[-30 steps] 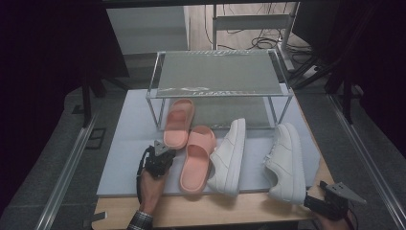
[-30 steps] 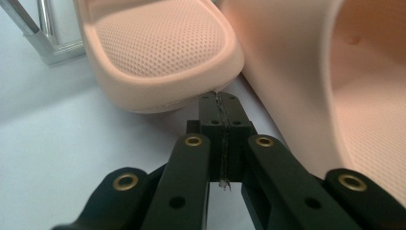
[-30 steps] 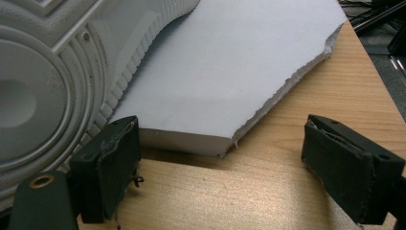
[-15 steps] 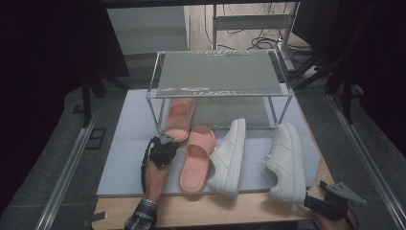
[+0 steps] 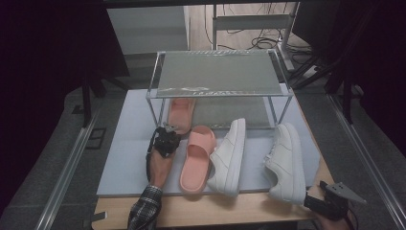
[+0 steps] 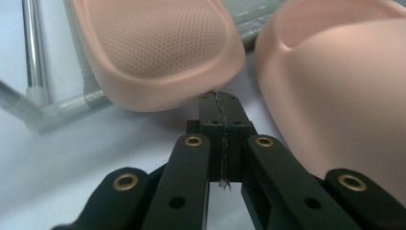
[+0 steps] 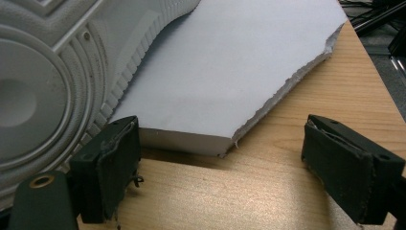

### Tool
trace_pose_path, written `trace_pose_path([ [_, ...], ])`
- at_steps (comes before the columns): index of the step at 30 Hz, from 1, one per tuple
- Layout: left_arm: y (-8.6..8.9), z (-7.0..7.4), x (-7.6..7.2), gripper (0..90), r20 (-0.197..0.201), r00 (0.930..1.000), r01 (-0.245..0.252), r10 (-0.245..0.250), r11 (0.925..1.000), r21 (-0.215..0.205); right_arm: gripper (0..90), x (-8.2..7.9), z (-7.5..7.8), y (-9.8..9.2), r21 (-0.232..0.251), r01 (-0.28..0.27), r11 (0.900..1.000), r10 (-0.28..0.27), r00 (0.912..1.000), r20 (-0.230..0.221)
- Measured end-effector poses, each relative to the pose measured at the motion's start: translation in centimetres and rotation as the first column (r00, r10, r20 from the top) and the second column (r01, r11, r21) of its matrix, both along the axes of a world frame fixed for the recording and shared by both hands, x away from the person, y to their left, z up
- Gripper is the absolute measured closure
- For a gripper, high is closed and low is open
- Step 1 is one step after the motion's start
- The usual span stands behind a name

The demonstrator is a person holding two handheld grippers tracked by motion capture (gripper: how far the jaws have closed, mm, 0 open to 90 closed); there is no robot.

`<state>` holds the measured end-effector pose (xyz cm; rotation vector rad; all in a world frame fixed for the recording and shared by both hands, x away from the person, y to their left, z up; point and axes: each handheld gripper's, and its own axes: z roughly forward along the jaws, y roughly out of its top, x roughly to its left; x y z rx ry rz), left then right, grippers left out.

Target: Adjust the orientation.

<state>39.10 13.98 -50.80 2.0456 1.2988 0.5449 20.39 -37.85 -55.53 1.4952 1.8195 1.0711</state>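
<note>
A pink slipper (image 5: 181, 111) lies part way under the metal rack (image 5: 219, 72), heel toward me. My left gripper (image 5: 170, 129) is shut with nothing in it, its tips at that slipper's heel; in the left gripper view the closed tips (image 6: 222, 103) meet the heel edge of the slipper (image 6: 158, 52). The second pink slipper (image 5: 197, 158) lies just right of it, also in the left gripper view (image 6: 335, 96). My right gripper (image 5: 330, 203) rests at the table's near right corner, open (image 7: 225, 167), beside the sole of a white sneaker (image 7: 48, 86).
Two white sneakers (image 5: 231, 158) (image 5: 287, 163) lie on the pale foam mat (image 5: 129, 148), right of the slippers. A rack leg (image 6: 33, 48) stands just left of the slipper. The mat's torn corner (image 7: 230, 72) ends on the wooden table (image 7: 287, 158).
My left gripper has moved away from me toward the rack, and the pink slipper at its tips has slid farther under the rack. The right gripper has stayed still.
</note>
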Motion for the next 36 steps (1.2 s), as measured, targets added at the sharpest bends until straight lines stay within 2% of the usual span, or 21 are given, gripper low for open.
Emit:
trace_pose_path([
  [4,-0.1,0.1,1.2,89.7,-0.014,0.9999,-0.002,0.002,0.9999,0.011,13.3,0.0,0.0,0.0,0.0,-0.001,1.0,0.001,1.0,-0.001],
  [9,-0.2,-0.1,2.4,89.7,-0.026,0.9993,-0.028,0.028,0.9996,0.009,13.3,0.0,0.0,0.0,-0.001,-0.001,1.0,0.001,1.0,0.0],
  [11,-0.1,-0.1,2.6,89.7,-0.03,0.9993,-0.023,0.023,0.9996,0.018,13.3,0.0,0.0,0.0,-0.001,-0.002,1.0,0.002,1.0,-0.001],
  [13,0.0,0.1,2.2,89.7,-0.019,0.9995,-0.025,0.025,0.9997,-0.002,13.2,0.0,0.0,0.0,-0.001,-0.002,1.0,0.002,1.0,0.0],
  [16,0.5,0.7,1.1,89.7,-0.005,1.0,-0.006,0.005,0.9991,-0.042,13.3,0.0,0.0,0.0,-0.001,-0.002,1.0,0.002,1.0,-0.001],
  [18,0.7,1.1,0.2,89.7,0.008,0.9999,0.007,-0.007,0.9968,-0.08,13.3,0.0,0.0,0.0,-0.002,-0.002,1.0,0.002,1.0,-0.001],
  [21,1.3,1.7,-1.4,89.4,0.024,0.9988,0.044,-0.042,0.9923,-0.116,13.2,0.0,0.0,0.0,-0.003,-0.002,1.0,0.002,1.0,-0.002],
  [25,1.9,2.3,-3.4,88.0,0.035,0.9961,0.085,-0.081,0.9888,-0.123,13.2,0.0,0.0,0.0,-0.003,-0.002,1.0,0.002,1.0,-0.002],
  [27,2.3,2.6,-4.4,86.8,0.034,0.9945,0.103,-0.099,0.982,-0.158,13.3,0.0,0.0,0.0,-0.003,-0.002,1.0,0.002,1.0,-0.002],
  [31,2.5,3.0,-6.6,81.9,0.044,0.9903,0.138,-0.132,0.971,-0.195,13.3,0.0,0.0,0.0,-0.003,-0.001,1.0,0.001,1.0,-0.002],
  [36,1.7,3.1,-8.1,74.0,0.057,0.9837,0.178,-0.17,0.9632,-0.201,13.3,0.0,0.0,0.0,-0.004,-0.001,1.0,0.001,1.0,-0.002],
])
